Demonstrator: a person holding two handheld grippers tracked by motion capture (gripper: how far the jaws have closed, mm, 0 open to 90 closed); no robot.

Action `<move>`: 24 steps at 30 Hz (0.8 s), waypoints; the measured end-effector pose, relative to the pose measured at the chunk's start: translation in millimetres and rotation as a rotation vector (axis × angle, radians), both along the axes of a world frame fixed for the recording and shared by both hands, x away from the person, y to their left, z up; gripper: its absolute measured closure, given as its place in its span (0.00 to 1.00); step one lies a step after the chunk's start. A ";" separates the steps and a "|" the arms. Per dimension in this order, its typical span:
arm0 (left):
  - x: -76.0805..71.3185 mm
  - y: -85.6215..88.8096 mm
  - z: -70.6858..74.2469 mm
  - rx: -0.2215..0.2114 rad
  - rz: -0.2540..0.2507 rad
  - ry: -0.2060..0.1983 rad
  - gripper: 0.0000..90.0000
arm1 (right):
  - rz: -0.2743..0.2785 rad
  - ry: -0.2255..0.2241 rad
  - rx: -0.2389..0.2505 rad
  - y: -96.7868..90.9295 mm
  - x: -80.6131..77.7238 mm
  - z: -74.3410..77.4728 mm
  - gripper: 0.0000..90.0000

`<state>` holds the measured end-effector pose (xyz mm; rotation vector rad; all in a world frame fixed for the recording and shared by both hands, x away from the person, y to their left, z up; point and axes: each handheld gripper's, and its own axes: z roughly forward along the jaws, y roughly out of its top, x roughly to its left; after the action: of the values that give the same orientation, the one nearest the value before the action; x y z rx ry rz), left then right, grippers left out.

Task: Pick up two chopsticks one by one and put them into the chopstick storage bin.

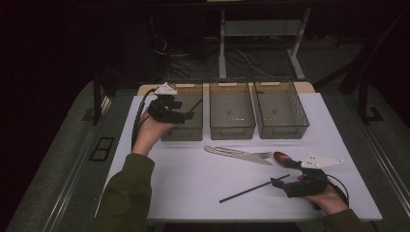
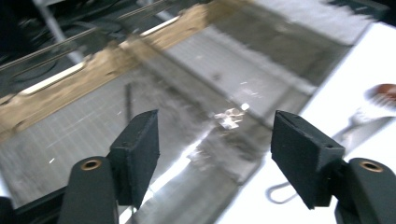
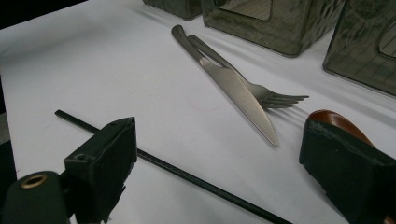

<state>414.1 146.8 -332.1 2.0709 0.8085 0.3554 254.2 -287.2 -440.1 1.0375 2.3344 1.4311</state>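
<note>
My left gripper (image 1: 185, 109) hovers over the left of three translucent grey bins (image 1: 189, 135), jaws open with nothing between them (image 2: 215, 126). A thin black chopstick (image 1: 196, 105) lies inside that bin, seen as a dark line (image 2: 128, 98) on its floor. At the front right, my right gripper (image 1: 283, 173) rests low on the table, open (image 3: 219, 135). A second black chopstick (image 1: 251, 189) lies on the white mat and runs between its open jaws (image 3: 187, 175), untouched. A knife (image 3: 233, 88) and fork (image 3: 275, 99) lie crossed ahead of it. A brown spoon (image 3: 336, 122) sits by the right jaw.
The middle bin (image 1: 232, 130) and right bin (image 1: 283, 131) stand side by side at the back of the white mat (image 1: 183, 179). Knife (image 1: 241, 155), fork (image 1: 258, 154) and spoon (image 1: 281, 156) lie mid-table. Table legs and cables lie beyond the far edge.
</note>
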 end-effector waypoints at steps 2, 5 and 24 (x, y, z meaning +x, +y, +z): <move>-8.9 -2.8 1.7 -0.025 -0.027 -0.005 0.32 | 0.000 -0.001 -0.002 0.1 0.0 0.0 0.13; -21.4 -7.8 1.1 -0.057 -0.064 -0.002 0.31 | -0.002 0.000 -0.001 0.1 0.1 -0.1 0.13; -80.2 -45.8 -25.6 -0.052 -0.219 -0.020 0.27 | -0.005 -0.006 0.003 -1.7 1.0 -0.2 0.13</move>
<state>333.9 101.0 -357.6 2.0791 0.5661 0.2321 255.2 -288.8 -440.3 1.0374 2.3248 1.4348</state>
